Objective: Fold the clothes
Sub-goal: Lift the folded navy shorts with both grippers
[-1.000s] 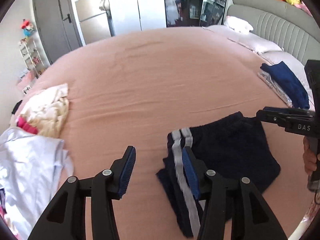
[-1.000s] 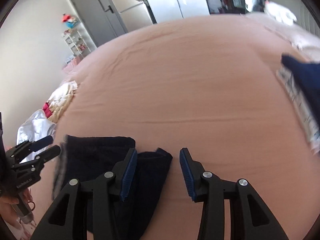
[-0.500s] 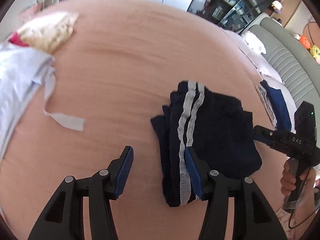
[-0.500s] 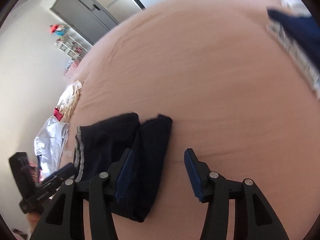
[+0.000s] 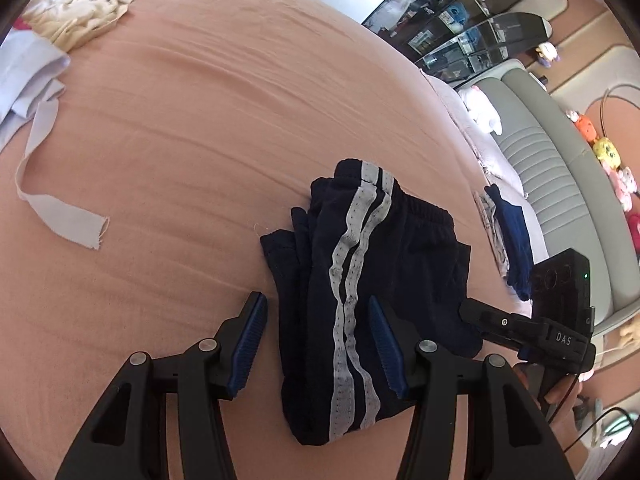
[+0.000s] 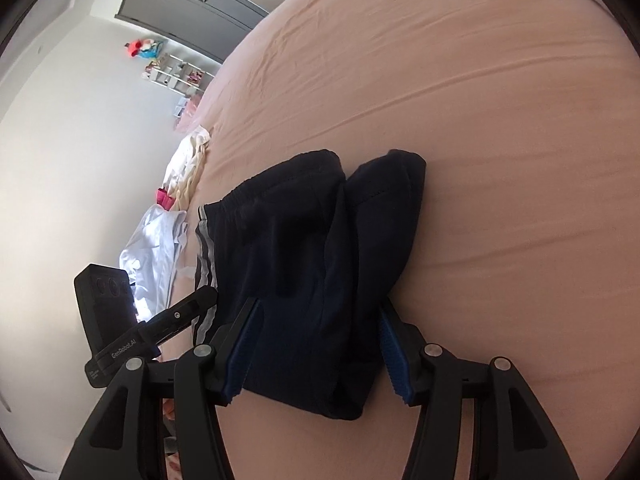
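Shorts point(image 5: 372, 280): half-folded on bed point(image 5: 180, 128) | soft, light, limp; likely best pinched at hem edges | left claw point(image 5: 318, 344): released, astride striped side | right claw point(image 6: 316, 352): jaws just widened, astride leg end, not clamped

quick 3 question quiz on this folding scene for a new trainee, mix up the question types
1. True or false: the navy shorts lie spread out flat in a single layer on the pink bedsheet.
2. Multiple choice: what runs down the side of the shorts in the left wrist view? A) two white stripes B) a red zip C) a row of buttons
3. Short answer: is the left gripper or the right gripper clamped on the shorts?

Key
1. False: they are bunched and folded over in layers.
2. A, the white stripes.
3. Neither: each straddles a near edge of the shorts, jaws open. The right gripper's jaws have just been opening.
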Available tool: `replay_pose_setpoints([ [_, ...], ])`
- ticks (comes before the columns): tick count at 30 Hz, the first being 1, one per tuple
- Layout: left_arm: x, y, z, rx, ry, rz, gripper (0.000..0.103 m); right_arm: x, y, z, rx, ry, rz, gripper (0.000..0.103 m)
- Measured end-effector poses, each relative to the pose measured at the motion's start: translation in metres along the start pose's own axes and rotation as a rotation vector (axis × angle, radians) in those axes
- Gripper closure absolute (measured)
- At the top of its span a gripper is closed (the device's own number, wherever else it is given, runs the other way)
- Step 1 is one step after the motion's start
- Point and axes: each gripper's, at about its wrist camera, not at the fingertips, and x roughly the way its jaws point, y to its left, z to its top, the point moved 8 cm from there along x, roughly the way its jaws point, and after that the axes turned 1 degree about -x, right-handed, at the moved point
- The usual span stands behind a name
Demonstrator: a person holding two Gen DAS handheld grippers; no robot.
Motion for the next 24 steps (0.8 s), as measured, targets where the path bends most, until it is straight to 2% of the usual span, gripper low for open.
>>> replay_pose_setpoints([
  [1,-0.001,-0.002,0.0,0.018,-0.003,0.005,0.063,0.005,0.003,0.006,-0.012,-0.009,-0.013,0.048],
  [2,-0.001,-0.003,0.0,0.029,-0.002,0.002,0.076,0.005,0.004,0.008,-0.017,-0.016,-0.036,0.055],
  [3,0.002,-0.004,-0.001,0.027,0.006,-0.012,0.091,0.003,0.001,0.012,-0.018,-0.016,-0.073,0.067],
  [5,0.001,-0.002,-0.002,0.018,0.004,-0.022,0.091,-0.008,-0.001,0.014,-0.03,-0.011,-0.145,0.069],
  [8,0.0,-0.001,-0.001,0.011,0.001,-0.03,0.09,-0.031,-0.009,0.025,-0.06,-0.118,-0.306,0.066],
  [9,0.004,0.0,0.0,0.005,0.012,-0.029,0.089,-0.033,-0.013,0.028,-0.06,-0.139,-0.322,0.056],
  [11,0.01,0.003,0.0,-0.021,0.026,-0.041,0.088,-0.018,-0.021,0.025,-0.038,-0.076,-0.281,0.05],
  [13,0.009,0.003,0.001,-0.03,0.016,-0.049,0.088,-0.017,-0.015,0.027,-0.06,-0.092,-0.241,0.05],
  [14,0.008,0.002,0.0,-0.023,0.01,-0.039,0.089,-0.01,-0.008,0.024,-0.048,-0.055,-0.164,0.053],
  [15,0.007,0.001,0.0,-0.017,0.004,-0.028,0.089,-0.003,0.0,0.02,-0.035,-0.012,-0.081,0.063],
  [16,0.006,-0.001,-0.001,-0.006,-0.003,-0.018,0.09,0.005,0.007,0.014,-0.008,0.032,-0.018,0.067],
  [17,0.005,-0.003,-0.002,0.01,-0.011,-0.005,0.091,0.012,0.011,0.008,-0.013,0.054,-0.016,0.072],
  [18,0.005,-0.004,-0.002,0.023,-0.018,0.009,0.091,0.012,0.01,0.007,-0.028,0.047,-0.033,0.081],
  [19,0.004,-0.004,-0.003,0.025,-0.024,0.013,0.091,0.01,0.01,0.006,-0.044,0.037,-0.05,0.085],
  [20,0.004,-0.003,-0.003,0.01,-0.027,0.005,0.091,0.009,0.009,0.006,-0.06,0.027,-0.067,0.085],
  [23,0.005,0.005,-0.003,-0.043,-0.024,-0.045,0.091,-0.002,-0.004,0.005,0.041,0.024,0.01,0.084],
  [24,0.005,0.008,-0.003,-0.064,-0.018,-0.068,0.091,-0.001,-0.006,0.003,0.054,0.033,0.026,0.079],
])
